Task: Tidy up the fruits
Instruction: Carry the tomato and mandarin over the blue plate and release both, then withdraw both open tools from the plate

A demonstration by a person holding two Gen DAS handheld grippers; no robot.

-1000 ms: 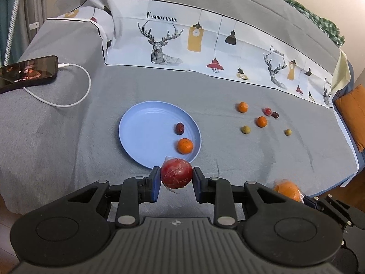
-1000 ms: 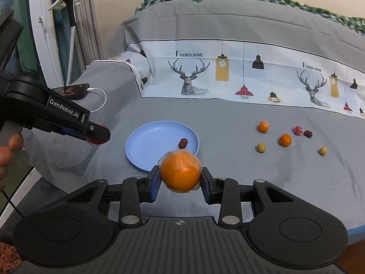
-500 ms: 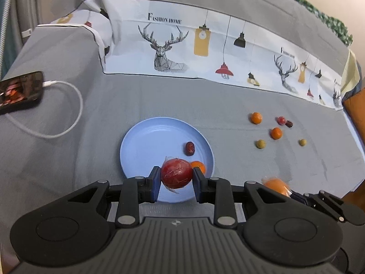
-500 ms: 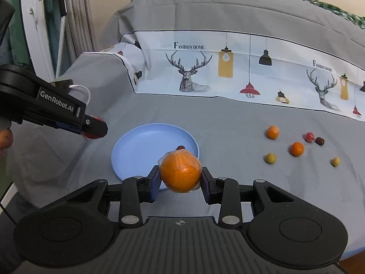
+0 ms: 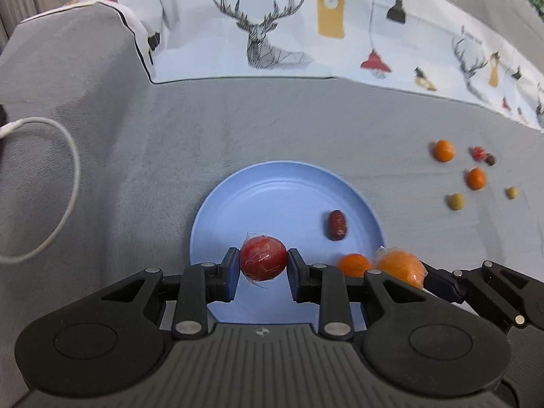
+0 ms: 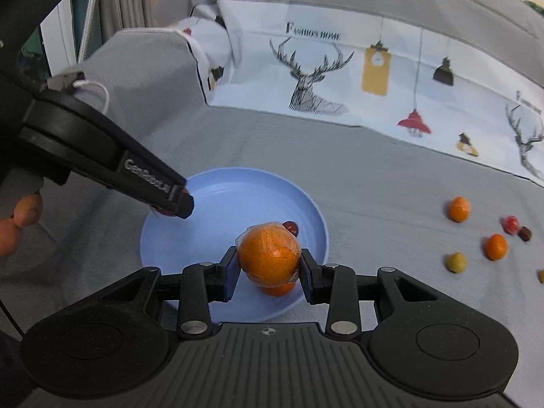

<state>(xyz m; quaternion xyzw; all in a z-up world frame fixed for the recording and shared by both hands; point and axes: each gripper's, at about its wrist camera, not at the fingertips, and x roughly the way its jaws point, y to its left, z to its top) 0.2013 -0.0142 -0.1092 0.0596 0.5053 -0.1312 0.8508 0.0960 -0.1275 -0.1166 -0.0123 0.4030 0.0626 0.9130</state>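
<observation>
My left gripper (image 5: 262, 259) is shut on a red wrapped fruit (image 5: 262, 257) over the near part of the blue plate (image 5: 272, 190). On the plate lie a dark red date (image 5: 337, 225) and a small orange (image 5: 353, 264). My right gripper (image 6: 268, 260) is shut on a wrapped orange (image 6: 269, 259) over the near right part of the blue plate (image 6: 238, 197); that orange also shows in the left wrist view (image 5: 401, 267). The left gripper's body (image 6: 142, 183) reaches over the plate's left edge in the right wrist view.
Several small fruits lie loose on the grey cloth to the right: oranges (image 5: 443, 150) (image 5: 476, 178), a red one (image 5: 478, 153), yellow-green ones (image 5: 455, 201). A white cable (image 5: 68, 183) loops at the left. A deer-print cloth (image 5: 272, 27) rises behind.
Both grippers have moved forward and down over the blue plate, each still holding its fruit. The plate looks larger and closer in both views.
</observation>
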